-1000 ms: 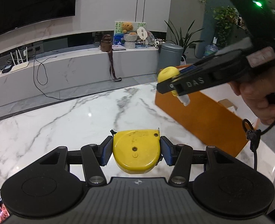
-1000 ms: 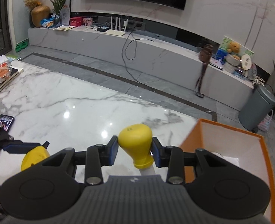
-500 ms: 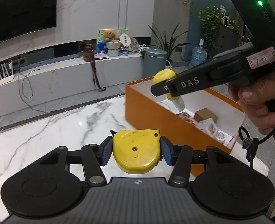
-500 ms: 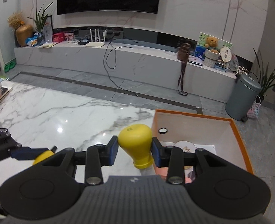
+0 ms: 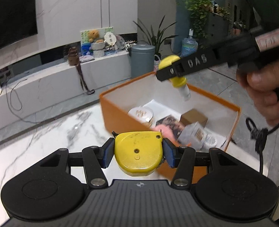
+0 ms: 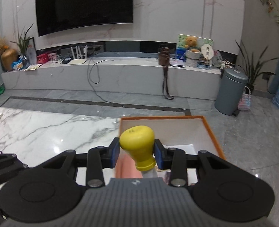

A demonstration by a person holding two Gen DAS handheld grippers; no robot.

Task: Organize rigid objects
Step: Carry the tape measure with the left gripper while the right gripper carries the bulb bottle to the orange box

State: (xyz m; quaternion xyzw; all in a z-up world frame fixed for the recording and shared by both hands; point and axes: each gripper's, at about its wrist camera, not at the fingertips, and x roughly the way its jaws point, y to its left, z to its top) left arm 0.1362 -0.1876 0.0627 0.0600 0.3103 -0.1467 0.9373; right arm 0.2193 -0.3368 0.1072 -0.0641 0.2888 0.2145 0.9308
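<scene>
My left gripper (image 5: 138, 151) is shut on a yellow tape measure (image 5: 138, 152), held just in front of the near wall of an orange box (image 5: 120, 113). My right gripper (image 6: 136, 151) is shut on a yellow bulb-shaped handle (image 6: 137, 145) with a pale shaft pointing down. In the left wrist view the same handle (image 5: 174, 71) hangs above the box's far side, gripped by the right gripper (image 5: 169, 71) in a person's hand (image 5: 264, 92). The orange box (image 6: 213, 138) lies right under the right gripper.
The box holds a round white tin (image 5: 141, 113), a small brown carton (image 5: 194, 117), a clear packet (image 5: 196, 134) and something pink (image 5: 166, 130). It sits at the corner of a white marble table (image 5: 44, 138). A grey bin (image 6: 230, 92) stands on the floor beyond.
Both grippers have swung across the marble table toward the orange box, each keeping its yellow object. The box's inside has come into view and the right gripper now hangs over it.
</scene>
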